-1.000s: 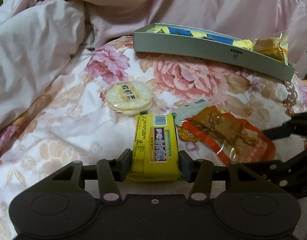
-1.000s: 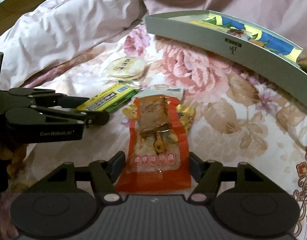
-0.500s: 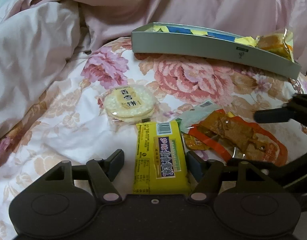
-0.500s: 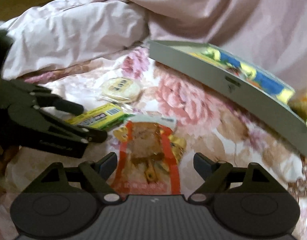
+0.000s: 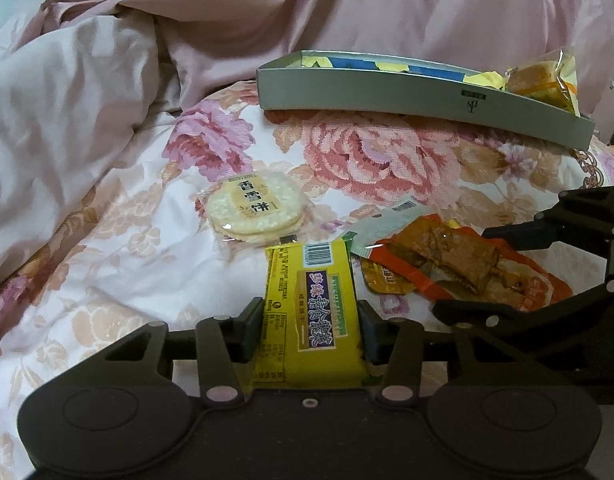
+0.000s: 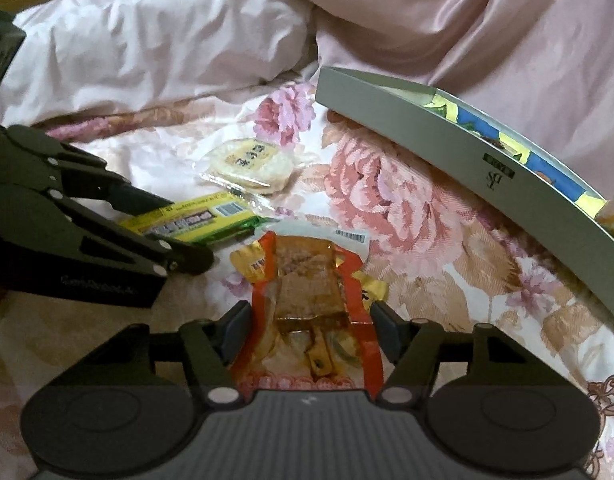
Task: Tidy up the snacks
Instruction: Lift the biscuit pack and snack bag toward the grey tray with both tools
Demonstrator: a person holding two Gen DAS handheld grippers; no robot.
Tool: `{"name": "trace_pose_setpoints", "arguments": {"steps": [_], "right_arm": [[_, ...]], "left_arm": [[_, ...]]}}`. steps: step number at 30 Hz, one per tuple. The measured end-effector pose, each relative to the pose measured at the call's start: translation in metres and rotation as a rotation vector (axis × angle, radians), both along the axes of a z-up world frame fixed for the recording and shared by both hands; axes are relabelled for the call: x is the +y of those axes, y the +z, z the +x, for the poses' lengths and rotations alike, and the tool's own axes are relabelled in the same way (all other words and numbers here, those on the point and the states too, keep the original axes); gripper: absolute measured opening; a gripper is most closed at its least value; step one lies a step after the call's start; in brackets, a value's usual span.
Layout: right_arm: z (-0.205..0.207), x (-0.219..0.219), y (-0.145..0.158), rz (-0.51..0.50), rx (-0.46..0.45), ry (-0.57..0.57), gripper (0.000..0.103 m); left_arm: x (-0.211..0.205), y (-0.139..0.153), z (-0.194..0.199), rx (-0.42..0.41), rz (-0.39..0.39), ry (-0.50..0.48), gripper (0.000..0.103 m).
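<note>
Item: my left claw (image 5: 310, 334) has just closed onto the yellow biscuit pack (image 5: 311, 312) on the bed; right claw (image 6: 311, 330) likewise pinches the orange snack pouch (image 6: 307, 304) — slippery film may slide free when lifted.

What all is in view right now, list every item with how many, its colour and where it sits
yellow biscuit pack: one, yellow, on the floral bedspread, between the left gripper's pads
orange snack pouch: one, orange and clear, between the right gripper's pads
small golden sachet: one, partly under the pouch
rice cracker pack: one, pale, beyond the biscuit pack
grey tray: one, far side, printed lining inside
wrapped cake: one, orange, at the tray's right end
pink duvet: one, bunched behind
floral bedspread: one, underneath
left gripper: jaws just closed onto the pack
right gripper: jaws just closed onto the pouch
</note>
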State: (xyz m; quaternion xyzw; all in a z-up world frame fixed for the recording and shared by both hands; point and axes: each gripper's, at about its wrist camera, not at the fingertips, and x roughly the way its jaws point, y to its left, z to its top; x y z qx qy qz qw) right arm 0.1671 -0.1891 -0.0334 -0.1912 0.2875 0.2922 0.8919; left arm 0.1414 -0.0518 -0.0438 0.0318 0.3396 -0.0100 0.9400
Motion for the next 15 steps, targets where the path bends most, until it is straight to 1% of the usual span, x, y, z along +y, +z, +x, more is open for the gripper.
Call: {"name": "trace_pose_setpoints", "arguments": {"steps": [2,4,8,15], "right_arm": [[-0.001,0.001,0.000,-0.012,-0.007,-0.004,0.065],[-0.003,0.001,0.001,-0.022,-0.018,-0.004,0.059],[-0.008,0.004,0.001,-0.055,-0.048,0.009,0.059],[-0.022,0.009,0.002,-0.119,-0.120,0.052,0.058]], "left_arm": [[0.000,0.001,-0.001,-0.003,-0.004,0.007,0.050],[0.001,0.002,-0.002,-0.005,-0.019,0.017,0.050],[0.003,0.003,-0.003,-0.012,-0.047,0.036,0.050],[0.000,0.003,-0.007,-0.034,-0.041,0.044,0.050]]}}
